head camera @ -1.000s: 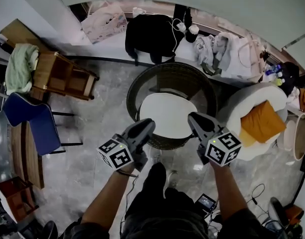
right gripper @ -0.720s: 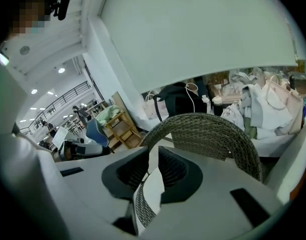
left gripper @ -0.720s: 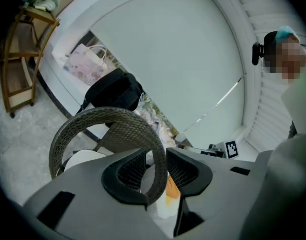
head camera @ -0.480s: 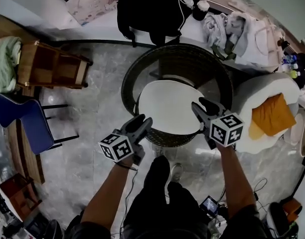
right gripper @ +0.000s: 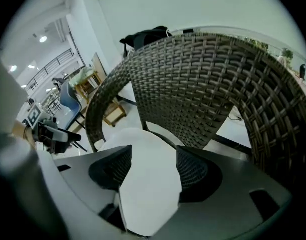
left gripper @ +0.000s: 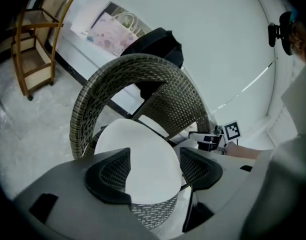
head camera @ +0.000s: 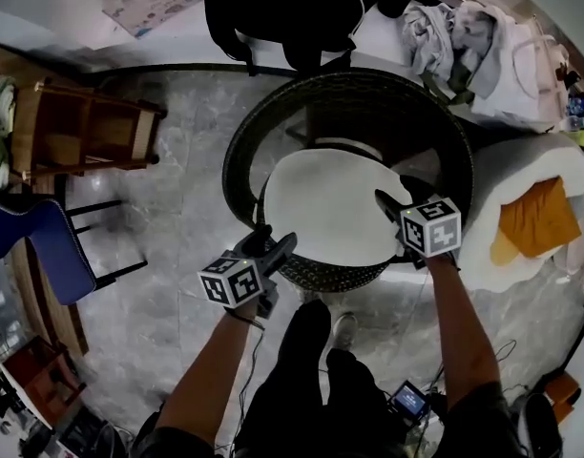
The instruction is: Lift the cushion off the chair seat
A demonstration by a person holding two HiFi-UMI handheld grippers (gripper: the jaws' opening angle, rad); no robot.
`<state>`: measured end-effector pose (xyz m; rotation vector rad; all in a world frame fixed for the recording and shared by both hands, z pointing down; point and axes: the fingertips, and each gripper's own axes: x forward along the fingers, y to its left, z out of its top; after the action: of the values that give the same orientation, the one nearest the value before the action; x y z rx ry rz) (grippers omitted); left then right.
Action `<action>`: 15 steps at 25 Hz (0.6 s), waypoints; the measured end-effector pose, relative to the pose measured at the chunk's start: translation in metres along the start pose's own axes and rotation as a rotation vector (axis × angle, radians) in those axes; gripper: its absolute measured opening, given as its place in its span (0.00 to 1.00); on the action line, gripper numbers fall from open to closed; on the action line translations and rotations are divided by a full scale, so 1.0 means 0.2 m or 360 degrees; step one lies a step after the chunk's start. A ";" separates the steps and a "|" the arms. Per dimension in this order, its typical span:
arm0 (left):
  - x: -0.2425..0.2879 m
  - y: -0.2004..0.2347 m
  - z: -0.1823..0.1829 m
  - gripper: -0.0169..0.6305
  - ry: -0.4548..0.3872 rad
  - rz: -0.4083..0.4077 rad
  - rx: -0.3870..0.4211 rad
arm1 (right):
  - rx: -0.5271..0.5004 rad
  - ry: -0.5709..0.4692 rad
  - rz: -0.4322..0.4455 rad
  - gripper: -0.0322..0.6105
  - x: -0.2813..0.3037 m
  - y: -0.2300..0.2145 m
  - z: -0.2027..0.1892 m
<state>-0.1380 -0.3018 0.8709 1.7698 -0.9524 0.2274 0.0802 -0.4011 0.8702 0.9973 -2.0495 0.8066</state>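
The round wicker chair [head camera: 273, 122] stands on the grey floor [head camera: 177, 208], and the white cushion [head camera: 325, 203] lies flat on its seat, inside the woven rim. The left gripper [head camera: 276, 246] is at the front left edge of the cushion, and the right gripper [head camera: 387, 201] is at its right edge. The jaws of both have just been opening and now stand spread. In each gripper view the cushion's edge shows between them, but the pads do not press on it

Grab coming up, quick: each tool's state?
Left tool: open, jaws just been opening, nothing gripped, at cushion's edge.
Right tool: open, jaws just been opening, nothing gripped, over cushion.
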 end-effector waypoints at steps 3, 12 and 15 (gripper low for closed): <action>0.05 0.08 -0.06 0.53 0.0054 0.0043 -0.0015 | -0.0028 0.0090 -0.0059 0.44 0.10 -0.08 -0.09; 0.13 0.31 -0.20 0.61 0.0158 0.0183 -0.0098 | -0.0125 0.0319 -0.0175 0.51 0.29 -0.22 -0.28; 0.16 0.35 -0.24 0.62 0.0198 0.0208 -0.0136 | -0.0140 0.0378 -0.0160 0.53 0.34 -0.24 -0.32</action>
<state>-0.1527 -0.2843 0.9585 1.5982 -0.9745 0.3706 0.1103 -0.4029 0.9714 0.9023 -1.8025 0.7387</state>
